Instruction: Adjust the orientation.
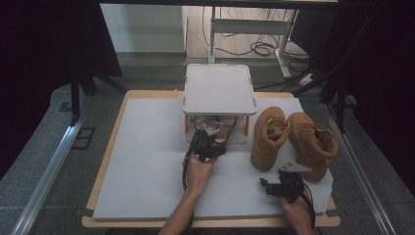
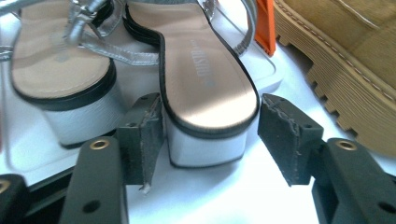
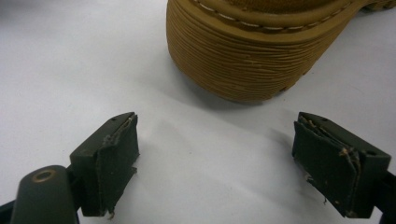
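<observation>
A pair of silver-strapped sandals with white block heels stands under a small white stand (image 1: 219,89). In the left gripper view one sandal (image 2: 205,74) has its heel between the pads of my left gripper (image 2: 210,135). The left pad lies against the heel's side and the right pad stands clear of it. The other sandal (image 2: 51,65) is beside it on the left. In the high view my left gripper (image 1: 211,133) reaches under the stand's front edge. My right gripper (image 3: 215,154) is open and holds nothing, just short of a tan boot's heel (image 3: 252,60).
Two tan boots (image 1: 268,137) (image 1: 313,144) stand right of the stand on the white mat (image 1: 147,166). My right gripper (image 1: 274,182) rests near the mat's front right. An orange leg (image 2: 264,23) of the stand separates the sandals from the nearer boot (image 2: 345,70).
</observation>
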The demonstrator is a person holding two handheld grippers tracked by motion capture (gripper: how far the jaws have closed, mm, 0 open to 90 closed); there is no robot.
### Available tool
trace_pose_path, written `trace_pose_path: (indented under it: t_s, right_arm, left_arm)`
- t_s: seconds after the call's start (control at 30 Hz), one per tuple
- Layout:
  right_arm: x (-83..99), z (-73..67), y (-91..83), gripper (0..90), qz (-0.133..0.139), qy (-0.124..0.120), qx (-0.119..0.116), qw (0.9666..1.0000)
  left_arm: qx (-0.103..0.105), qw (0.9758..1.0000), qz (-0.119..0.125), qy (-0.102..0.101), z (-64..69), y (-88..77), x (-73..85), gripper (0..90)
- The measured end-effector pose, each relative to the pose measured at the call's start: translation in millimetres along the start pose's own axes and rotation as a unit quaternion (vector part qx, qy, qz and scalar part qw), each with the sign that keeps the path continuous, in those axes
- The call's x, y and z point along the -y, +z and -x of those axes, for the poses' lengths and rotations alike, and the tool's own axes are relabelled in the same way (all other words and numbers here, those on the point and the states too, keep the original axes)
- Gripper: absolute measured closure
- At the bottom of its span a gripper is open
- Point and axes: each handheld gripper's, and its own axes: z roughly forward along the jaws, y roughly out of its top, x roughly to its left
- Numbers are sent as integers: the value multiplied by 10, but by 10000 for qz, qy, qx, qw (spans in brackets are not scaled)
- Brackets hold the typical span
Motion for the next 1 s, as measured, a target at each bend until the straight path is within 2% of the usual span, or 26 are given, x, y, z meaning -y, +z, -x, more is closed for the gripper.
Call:
trace_pose_path:
  t_s: [0.13, 0.33, 0.4, 0.53, 0.63, 0.67, 1.0]
  right_arm:
    - [0, -2, -1, 147, -4, 4, 1, 10000]
    - [0, -3, -1, 147, -7, 10, 0, 10000]
    - [0, -2, -1, 147, -3, 3, 2, 10000]
    - [0, -2, 0, 147, -3, 2, 2, 10000]
    - [0, -2, 0, 147, -2, 3, 1, 10000]
    - [0, -2, 0, 147, -2, 3, 2, 10000]
    - [0, -2, 0, 147, -2, 3, 1, 10000]
  left_arm:
    - [73, 9999, 52, 118, -1, -106, 65, 462]
    - [474, 9988, 27, 142, -56, -161, 175, 639]
    - [545, 9984, -14, 130, -63, -161, 207, 700]
    - [537, 9982, -115, 223, -61, -133, 252, 798]
    - [495, 9976, -240, 429, -52, -102, 264, 871]
    - [504, 9975, -251, 429, -50, -95, 264, 892]
    - [311, 9982, -152, 487, -33, -24, 204, 895]
